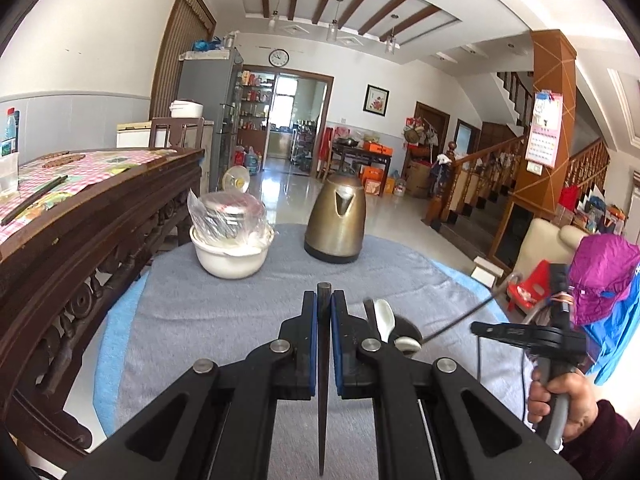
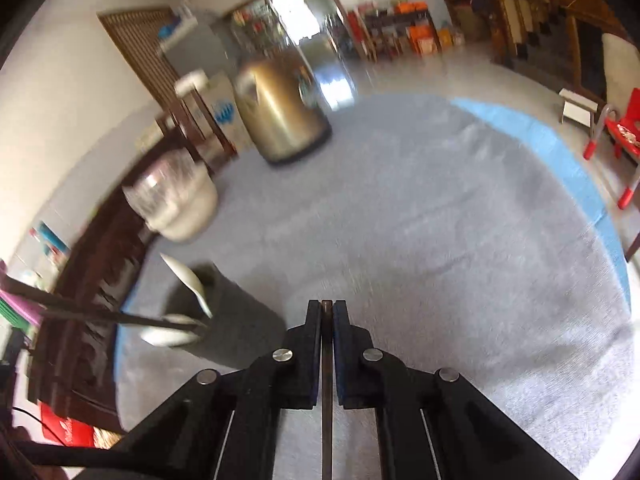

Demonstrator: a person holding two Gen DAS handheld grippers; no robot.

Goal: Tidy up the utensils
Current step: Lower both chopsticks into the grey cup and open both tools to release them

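Observation:
My left gripper [image 1: 324,300] is shut on a dark chopstick [image 1: 323,360] that runs back between its fingers, above the grey towel [image 1: 224,320]. My right gripper [image 2: 327,310] is shut on another dark chopstick [image 2: 327,400]; it also shows at the right of the left wrist view [image 1: 480,326], with a thin dark stick reaching toward the holder. A dark utensil holder [image 2: 228,320] stands on the towel [image 2: 440,260] with two white spoons [image 2: 188,280] and dark chopsticks in it. In the left wrist view the holder [image 1: 408,330] is just right of my left gripper, with a white spoon [image 1: 385,316] in it.
A brass kettle [image 1: 338,220] and a white bowl with a plastic-wrapped metal pot [image 1: 230,240] stand at the far side of the round table. A carved wooden table [image 1: 80,240] with a checked cloth is close on the left. A red stool [image 2: 616,136] is at the right.

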